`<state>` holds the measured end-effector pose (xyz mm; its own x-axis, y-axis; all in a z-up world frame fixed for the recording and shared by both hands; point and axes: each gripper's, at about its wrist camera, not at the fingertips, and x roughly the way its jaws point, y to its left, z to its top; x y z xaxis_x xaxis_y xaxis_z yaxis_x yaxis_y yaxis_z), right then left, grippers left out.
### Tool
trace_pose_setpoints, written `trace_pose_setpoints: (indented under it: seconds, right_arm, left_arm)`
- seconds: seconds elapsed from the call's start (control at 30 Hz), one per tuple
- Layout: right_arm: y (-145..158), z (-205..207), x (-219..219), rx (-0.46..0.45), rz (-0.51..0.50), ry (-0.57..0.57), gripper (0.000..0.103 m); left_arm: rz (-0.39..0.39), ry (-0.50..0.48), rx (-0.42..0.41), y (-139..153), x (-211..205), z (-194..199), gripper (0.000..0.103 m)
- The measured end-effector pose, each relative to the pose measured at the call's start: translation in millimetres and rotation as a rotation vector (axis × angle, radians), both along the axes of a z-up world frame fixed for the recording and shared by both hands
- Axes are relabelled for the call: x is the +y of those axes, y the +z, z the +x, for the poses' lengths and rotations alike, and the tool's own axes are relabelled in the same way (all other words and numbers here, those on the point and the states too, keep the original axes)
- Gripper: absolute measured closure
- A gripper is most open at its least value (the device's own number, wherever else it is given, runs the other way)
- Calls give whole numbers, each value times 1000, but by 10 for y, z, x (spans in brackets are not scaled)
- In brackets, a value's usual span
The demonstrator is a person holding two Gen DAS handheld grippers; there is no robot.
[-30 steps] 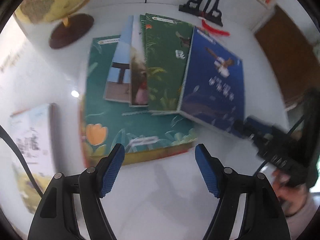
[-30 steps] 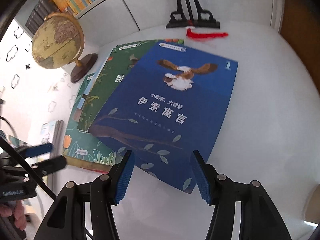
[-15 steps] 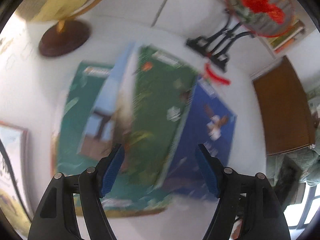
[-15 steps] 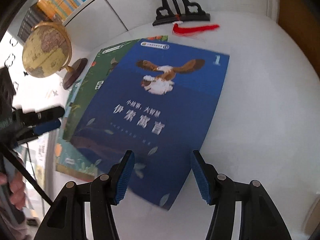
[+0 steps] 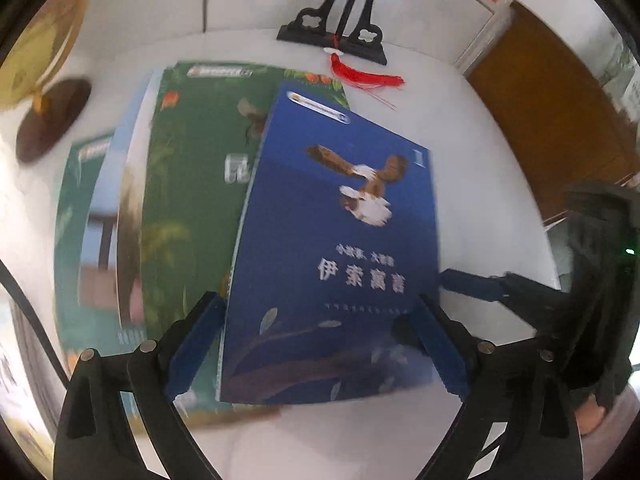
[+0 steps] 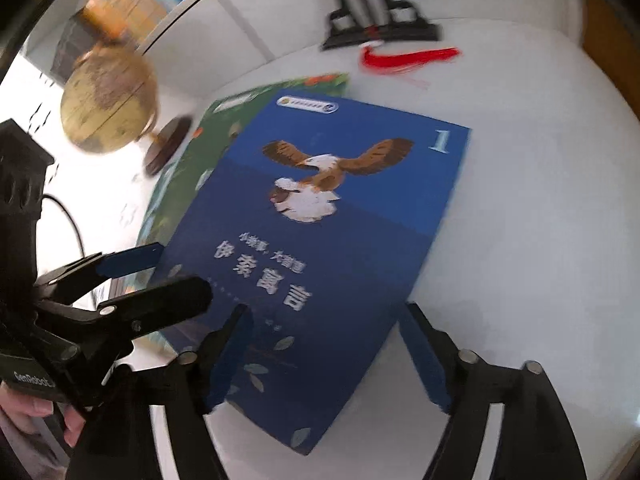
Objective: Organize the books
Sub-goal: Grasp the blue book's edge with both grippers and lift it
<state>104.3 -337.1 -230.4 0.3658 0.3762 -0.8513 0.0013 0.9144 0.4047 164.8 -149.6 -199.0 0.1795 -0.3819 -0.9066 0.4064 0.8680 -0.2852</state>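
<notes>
We have both claws spread wide, jaws just opened, gripping nothing. The blue book [image 5: 336, 264] lies flat on the bench [image 5: 472, 152] between the left claw [image 5: 320, 344] fingers, and seemingly under the right claw [image 6: 324, 356].

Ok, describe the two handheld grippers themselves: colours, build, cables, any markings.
Both match: the left gripper and right gripper have black plastic arms with silver rivets, ending in jaws faced with blue pads. In the right wrist view, the left gripper's black body carries white lettering, too blurred to read fully, and a black cable loops behind it.
</notes>
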Motion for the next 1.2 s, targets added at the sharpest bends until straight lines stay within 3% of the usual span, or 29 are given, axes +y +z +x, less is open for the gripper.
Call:
trace_pose_setpoints:
  seconds: [0.17,0.27,0.33,0.43,0.5,0.6,0.67,0.7,0.73,0.77,0.87,0.93,0.97,1.0,1.1,1.2]
  right_arm:
    - [-14,-150,298,23,47,143,12]
    - [9,-227,507,11,68,239,11]
    - [23,-230,599,7,111,276,11]
    - [-1,-212,633,31,151,268,12]
    - [-75,-216,584,89,157,234,13]
    - [-98,-281,493,119,206,205,13]
    - [-118,-287,484,91,232,206,13]
    - [-122,-278,492,78,235,212,13]
    - [-122,-263,521,69,239,220,13]
    - [-122,-251,559,64,231,222,12]
    - [-90,-204,638,71,171,218,11]
    - [-66,-185,622,73,157,203,28]
    - [-56,-210,582,69,151,199,52]
    - [-32,-218,543,64,164,198,62]
    - [172,-306,435,19,403,265,62]
    - [414,-358,593,-81,424,344,61]
  left_arm:
    - [-22,125,106,4,445,-260,10]
    - [-91,264,145,-42,821,-441,10]
    - [-86,343,158,-90,1002,-458,10]
    - [-50,392,140,-70,1111,-350,10]
    - [-73,406,131,-60,1145,-275,10]
    - [-114,384,182,-180,1109,-132,11]
    - [-114,367,188,-251,1032,-100,20]
    - [-105,366,159,-208,1012,-130,32]
    - [-105,352,146,-171,976,-163,57]
    - [-58,353,137,-159,952,-183,57]
    - [-43,380,132,-156,967,-260,58]
    - [-25,406,121,-128,1079,-296,58]
    - [-20,419,122,-107,1144,-315,59]
    - [-23,424,124,-95,1202,-331,62]
    - [-24,417,107,-40,1302,-366,60]
    - [-28,436,109,-52,1313,-315,60]
